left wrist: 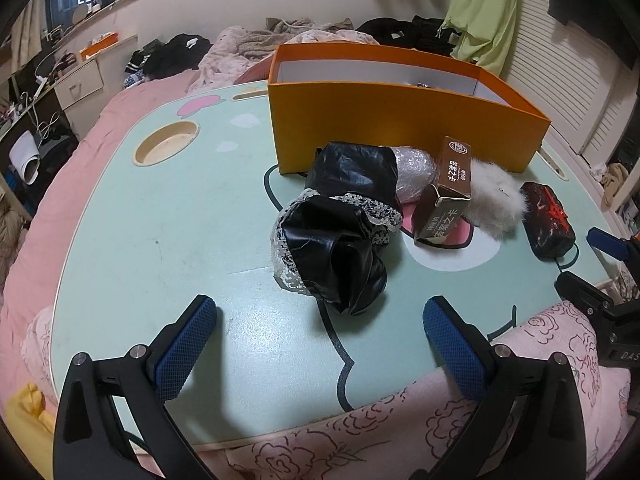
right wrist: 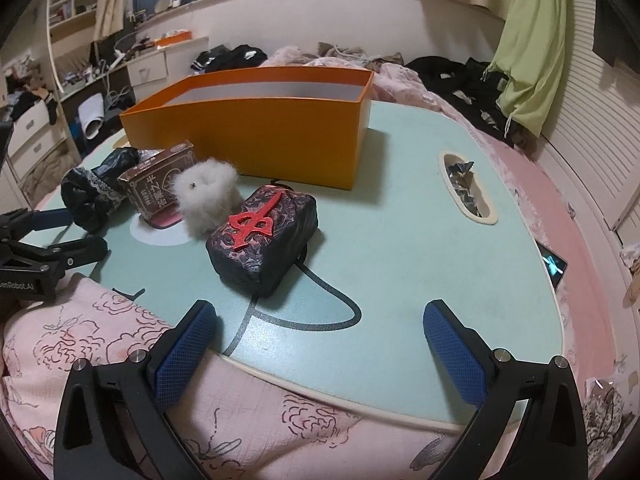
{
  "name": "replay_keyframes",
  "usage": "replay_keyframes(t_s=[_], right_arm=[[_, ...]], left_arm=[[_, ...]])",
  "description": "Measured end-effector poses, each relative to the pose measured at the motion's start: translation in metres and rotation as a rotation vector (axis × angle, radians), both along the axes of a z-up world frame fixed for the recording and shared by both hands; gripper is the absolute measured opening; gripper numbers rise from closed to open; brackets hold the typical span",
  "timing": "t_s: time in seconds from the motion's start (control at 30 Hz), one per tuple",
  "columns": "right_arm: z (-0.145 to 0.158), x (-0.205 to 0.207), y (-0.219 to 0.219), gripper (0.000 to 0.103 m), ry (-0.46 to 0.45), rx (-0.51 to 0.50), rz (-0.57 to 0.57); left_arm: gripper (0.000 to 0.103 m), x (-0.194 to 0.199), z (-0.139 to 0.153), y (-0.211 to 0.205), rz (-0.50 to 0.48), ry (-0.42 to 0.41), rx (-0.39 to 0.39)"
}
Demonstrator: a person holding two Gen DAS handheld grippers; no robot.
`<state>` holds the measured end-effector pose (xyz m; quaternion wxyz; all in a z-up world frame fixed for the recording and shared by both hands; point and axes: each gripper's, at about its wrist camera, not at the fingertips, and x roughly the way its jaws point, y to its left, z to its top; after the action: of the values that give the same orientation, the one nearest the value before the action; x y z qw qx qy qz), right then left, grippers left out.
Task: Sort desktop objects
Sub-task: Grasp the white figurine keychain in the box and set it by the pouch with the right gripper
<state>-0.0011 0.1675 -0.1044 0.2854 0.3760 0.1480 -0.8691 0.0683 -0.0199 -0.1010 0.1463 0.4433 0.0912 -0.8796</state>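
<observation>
I read Chinese characters "答案之书" on the brown box [left wrist: 448, 192]. The left gripper [right wrist: 24, 256] body shows "enRobot.AI"; the right gripper [left wrist: 616, 280] shows "DAS".

Things cluster in front of the box [left wrist: 400, 120] on my table [left wrist: 160, 220].
From my left view: bag [left wrist: 340, 232] leftmost, wrapped bundle [left wrist: 414, 170] behind it against the box, carton [left wrist: 444, 196] next, fur ball [left wrist: 492, 196] touching it, pouch [left wrist: 548, 220] rightmost.

black tool [left wrist: 320, 336], blue mesh pads [left wrist: 184, 354], silver screws
</observation>
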Motion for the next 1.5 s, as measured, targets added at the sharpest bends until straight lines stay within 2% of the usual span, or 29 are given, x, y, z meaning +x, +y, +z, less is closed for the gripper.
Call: replay_keyframes(t_s=[0.1,0.17,0.27,0.33,0.37,0.4,0.5,0.53,0.6,0.73,0.8,0.93,1.03,1.1,1.2,1.3,1.43,1.5], right_arm=[[0.002,0.001,0.002,0.102,-0.002,-0.015,0.006],[0.014,0.003,0.007,0.1,0.008,-0.07,0.018],[0.051,-0.005,0.018,0.097,0.039,-0.167,0.028],[0.083,-0.019,0.017,0.091,0.04,-0.22,0.032],[0.093,-0.027,0.013,0.083,0.027,-0.235,0.042],[0.108,-0.042,0.003,0.071,-0.003,-0.254,0.063],[0.125,-0.076,-0.035,0.049,-0.093,-0.239,0.106],[0.125,-0.09,-0.059,0.049,-0.138,-0.205,0.133],[0.116,-0.103,-0.095,0.049,-0.171,-0.118,0.173],[0.081,-0.124,-0.158,0.049,-0.233,0.059,0.191],[0.071,-0.128,-0.172,0.049,-0.259,0.09,0.203],[0.043,-0.134,-0.194,0.047,-0.279,0.221,0.174],[0.023,-0.14,-0.201,0.037,-0.327,0.266,0.178],[0.023,-0.143,-0.197,0.036,-0.332,0.237,0.169],[0.035,-0.137,-0.186,0.036,-0.294,0.176,0.19],[0.059,-0.129,-0.168,0.036,-0.255,0.068,0.204],[0.107,-0.109,-0.133,0.036,-0.206,-0.12,0.246],[0.126,-0.092,-0.117,0.036,-0.188,-0.183,0.278]], left_arm=[[0.103,0.0,0.0,0.0,0.0,0.001,0.002],[0.103,0.001,0.001,-0.001,0.001,0.002,0.003],[0.103,0.001,0.0,-0.001,0.002,0.002,0.003],[0.103,0.001,0.0,-0.001,0.001,0.002,0.003],[0.103,0.002,0.0,-0.001,0.002,0.002,0.003],[0.103,0.001,0.001,-0.001,0.002,0.002,0.003],[0.103,0.001,0.001,-0.001,0.002,0.002,0.003],[0.103,0.002,0.001,-0.001,0.002,0.002,0.003],[0.103,0.002,0.001,-0.001,0.002,0.002,0.003],[0.103,0.002,0.001,-0.001,0.002,0.002,0.003],[0.103,0.002,0.001,-0.001,0.002,0.003,0.002],[0.103,0.002,0.001,0.0,0.002,0.003,0.003],[0.103,0.0,0.001,-0.001,0.001,0.003,0.003],[0.103,-0.001,0.002,-0.001,0.001,0.004,0.002],[0.103,-0.002,0.002,0.0,0.001,0.005,0.004],[0.103,-0.002,0.002,-0.001,0.001,0.005,0.004],[0.103,-0.002,0.002,-0.001,0.001,0.006,0.005],[0.103,-0.002,0.002,-0.001,0.001,0.006,0.004]])
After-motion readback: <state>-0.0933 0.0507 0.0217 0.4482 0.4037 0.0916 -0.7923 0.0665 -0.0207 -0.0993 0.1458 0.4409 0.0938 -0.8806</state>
